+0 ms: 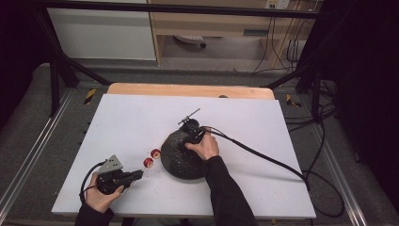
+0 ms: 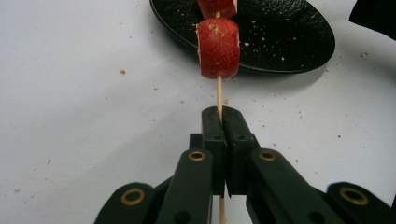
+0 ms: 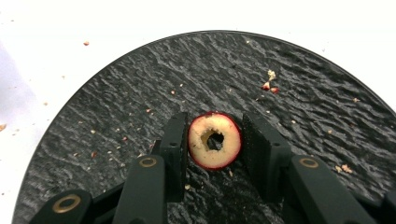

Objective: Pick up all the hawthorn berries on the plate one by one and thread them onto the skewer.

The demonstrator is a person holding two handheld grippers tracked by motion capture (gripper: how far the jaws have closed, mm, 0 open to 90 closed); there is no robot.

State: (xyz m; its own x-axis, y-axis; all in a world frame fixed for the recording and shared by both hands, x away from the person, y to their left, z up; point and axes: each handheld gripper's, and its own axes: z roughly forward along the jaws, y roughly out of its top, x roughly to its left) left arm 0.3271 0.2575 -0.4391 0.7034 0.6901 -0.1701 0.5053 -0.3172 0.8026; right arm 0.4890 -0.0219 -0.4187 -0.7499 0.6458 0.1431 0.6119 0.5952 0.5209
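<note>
Cored fruit slice, red skin, pale flesh, hole through the middle, lies on the black plate. It sits between the jaws of the right gripper: left jaw touching its skin, right jaw just off it, so spread, not yet pinching. Crumbs scattered over the plate's textured surface.

Left gripper jaws pressed together on a thin wooden skewer. Skewer carries two red fruit pieces, the lower one near the plate's rim, the upper one over the plate.

High view: plate at table centre, right hand over its far edge; left gripper near the front left, the skewered pieces just left of the plate. White table speckled with crumbs.
</note>
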